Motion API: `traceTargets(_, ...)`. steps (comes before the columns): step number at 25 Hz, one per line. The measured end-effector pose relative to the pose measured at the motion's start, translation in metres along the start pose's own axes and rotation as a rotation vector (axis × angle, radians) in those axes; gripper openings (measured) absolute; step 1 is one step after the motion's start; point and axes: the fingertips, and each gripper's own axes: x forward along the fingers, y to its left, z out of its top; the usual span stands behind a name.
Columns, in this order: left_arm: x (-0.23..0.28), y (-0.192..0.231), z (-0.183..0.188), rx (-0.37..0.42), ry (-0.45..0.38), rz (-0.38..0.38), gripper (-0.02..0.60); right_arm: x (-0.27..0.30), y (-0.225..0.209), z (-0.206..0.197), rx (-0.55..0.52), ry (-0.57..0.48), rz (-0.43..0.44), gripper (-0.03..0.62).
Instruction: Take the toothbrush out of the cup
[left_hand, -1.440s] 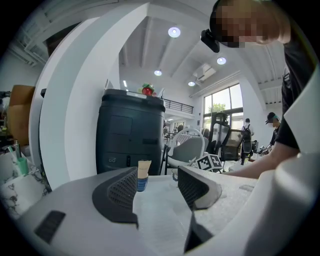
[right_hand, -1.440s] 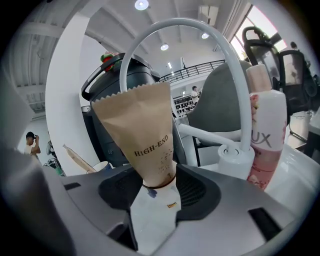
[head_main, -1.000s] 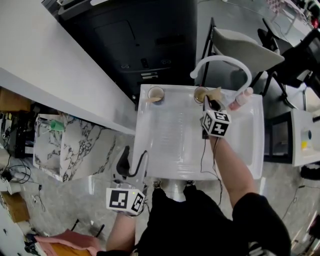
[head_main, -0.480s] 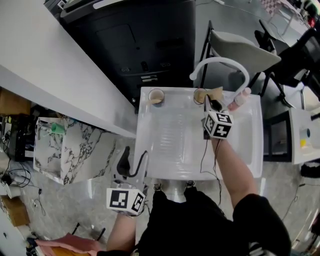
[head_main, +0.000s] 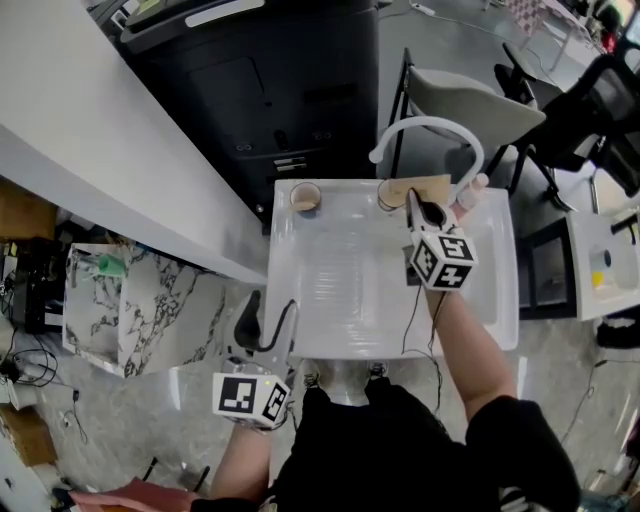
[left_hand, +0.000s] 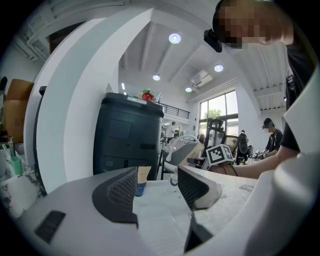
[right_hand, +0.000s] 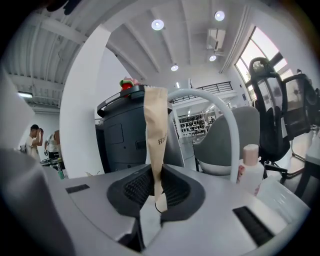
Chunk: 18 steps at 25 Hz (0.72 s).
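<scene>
- Right gripper (right_hand: 157, 187) is clenched on the toothbrush (right_hand: 156, 135). It's the kind in a tan paper sleeve, with some dark print on the side.
- In the right gripper view the sleeve stands pretty much upright. Most of it sticks up above the pads, and a short bit plus a thin dark loop shows below them.
- From the head view, the right gripper (head_main: 422, 210) is over the far rim of the white sink (head_main: 300, 300). The toothbrush (head_main: 428, 186) shows just right of the nearer cup (head_main: 388, 195).
- Can't tell from any view whether the bottom end is fully clear of that cup.
- A second cup (head_main: 305, 197) sits on the same far rim, well off to the left. In the left gripper view it's a paper cup (left_hand: 143, 179) with a blue base.
- The white arched faucet (head_main: 425, 125) curves over the far edge, and a small pale bottle (head_main: 470, 195) stands just right of the gripper.
- Left gripper (left_hand: 157, 187) is released, pads well apart, nothing pinched. It sits low near the person's body at the near-left corner of the sink (head_main: 268, 322).
- A big dark cabinet (head_main: 280, 80) stands behind the sink.
</scene>
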Motion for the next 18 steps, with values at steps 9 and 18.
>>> traceTargets(9,-0.005,-0.010,0.011,0.013,-0.028,-0.065,0.236,-0.058,0.041,0.048,-0.059,-0.090,0.083,0.040)
traceTargets(18,-0.015,-0.021,0.027,0.031,-0.060,-0.154,0.236,-0.125,0.094,0.070,-0.145,-0.133,0.163,0.038)
